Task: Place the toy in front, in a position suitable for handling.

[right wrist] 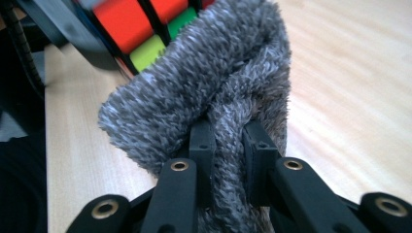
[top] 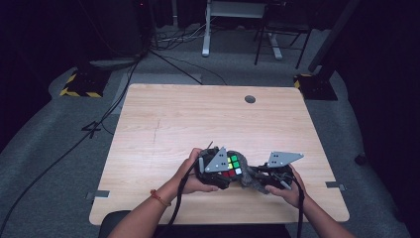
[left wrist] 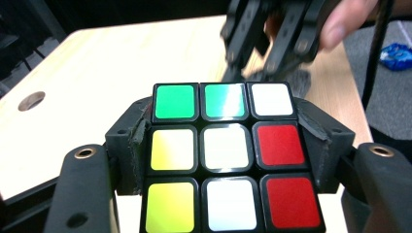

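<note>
A colour puzzle cube [left wrist: 226, 155] with green, white, yellow and red stickers sits clamped between the black jaws of my left gripper [left wrist: 226, 141]. From the high view the cube [top: 232, 165] is near the table's front edge, with my left gripper [top: 218, 168] around it. My right gripper [right wrist: 228, 145] is shut on a fold of grey fuzzy cloth [right wrist: 214, 82], which presses against the cube's [right wrist: 141, 29] orange and green faces. In the high view the cloth [top: 250, 177] lies between the two grippers, and my right gripper [top: 270, 176] is just right of it.
The light wooden table [top: 198, 119] stretches away behind the hands, with a round cable hole [top: 250, 99] near its far edge. Cables and desk legs lie on the grey floor beyond. A blue object [left wrist: 396, 56] lies on the floor off the table's side.
</note>
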`<state>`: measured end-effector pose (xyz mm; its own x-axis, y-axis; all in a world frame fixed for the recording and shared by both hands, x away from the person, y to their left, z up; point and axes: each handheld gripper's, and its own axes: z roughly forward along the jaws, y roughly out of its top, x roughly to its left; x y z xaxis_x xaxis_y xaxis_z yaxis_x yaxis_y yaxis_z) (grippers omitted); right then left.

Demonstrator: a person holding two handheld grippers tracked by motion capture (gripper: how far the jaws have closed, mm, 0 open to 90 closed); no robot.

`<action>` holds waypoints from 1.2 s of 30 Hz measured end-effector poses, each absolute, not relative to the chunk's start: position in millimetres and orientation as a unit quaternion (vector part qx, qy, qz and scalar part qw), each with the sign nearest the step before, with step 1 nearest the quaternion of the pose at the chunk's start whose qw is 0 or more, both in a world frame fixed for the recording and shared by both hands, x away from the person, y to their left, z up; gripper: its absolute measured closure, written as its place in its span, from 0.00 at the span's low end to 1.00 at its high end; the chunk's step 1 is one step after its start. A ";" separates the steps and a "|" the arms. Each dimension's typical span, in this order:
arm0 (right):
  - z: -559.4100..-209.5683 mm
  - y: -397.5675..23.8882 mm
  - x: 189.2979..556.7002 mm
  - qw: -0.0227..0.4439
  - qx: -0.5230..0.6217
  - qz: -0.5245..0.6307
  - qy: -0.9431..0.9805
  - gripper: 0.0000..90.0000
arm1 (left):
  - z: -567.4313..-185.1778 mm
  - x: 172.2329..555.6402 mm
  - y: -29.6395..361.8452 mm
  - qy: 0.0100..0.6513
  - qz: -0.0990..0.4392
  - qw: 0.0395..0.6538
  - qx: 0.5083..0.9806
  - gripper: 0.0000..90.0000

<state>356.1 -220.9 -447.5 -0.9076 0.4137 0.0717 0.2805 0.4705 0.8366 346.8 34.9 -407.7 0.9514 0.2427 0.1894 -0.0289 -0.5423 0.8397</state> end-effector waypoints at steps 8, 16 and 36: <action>-441.7 -223.5 353.8 0.056 0.193 0.509 0.837 0.87 | -409.2 346.8 34.1 0.058 0.142 0.472 0.868 0.37; -415.0 -223.9 337.3 0.090 0.166 0.544 0.818 0.87 | -414.7 346.3 26.1 0.053 0.151 0.444 0.882 0.37; -457.2 -216.9 360.0 0.064 0.198 0.455 0.866 0.87 | -400.7 341.4 36.3 0.050 0.150 0.497 0.853 0.37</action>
<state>360.0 -216.9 -457.2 -0.9135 0.4011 0.0684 0.2839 0.5078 0.8134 341.4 36.3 -400.7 0.9499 0.2352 0.2061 -0.0636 -0.5000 0.8637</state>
